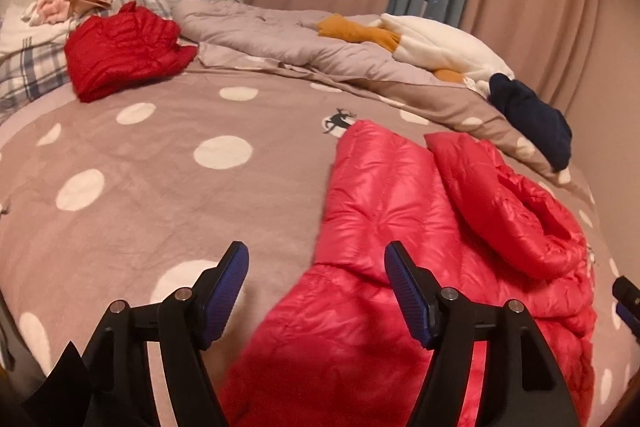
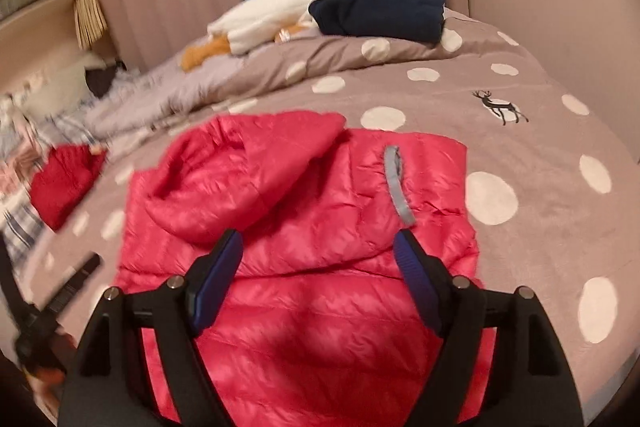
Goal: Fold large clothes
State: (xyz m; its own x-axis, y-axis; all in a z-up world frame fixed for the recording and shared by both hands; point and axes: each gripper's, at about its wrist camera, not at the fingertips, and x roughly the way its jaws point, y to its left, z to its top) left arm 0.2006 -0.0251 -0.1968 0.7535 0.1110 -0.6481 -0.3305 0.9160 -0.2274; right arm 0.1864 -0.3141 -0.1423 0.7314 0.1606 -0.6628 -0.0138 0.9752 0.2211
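A glossy pink-red hooded puffer jacket (image 2: 304, 227) lies spread on the bed (image 2: 540, 235), over the taupe cover with white dots. Its quilted body is partly folded: the hood (image 2: 248, 183) lies open and slack on top of the body, and a grey strip (image 2: 396, 183) runs down the panel beside the hood. In the left wrist view the jacket (image 1: 400, 247) stretches away with one sleeve laid flat. A darker red puffer jacket (image 1: 124, 47) sits folded in a compact bundle near the pillows, well apart from the first

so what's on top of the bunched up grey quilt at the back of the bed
A white fleece, a mustard garment partly under it, and a folded navy item. Whatever lies beneath them is covered.
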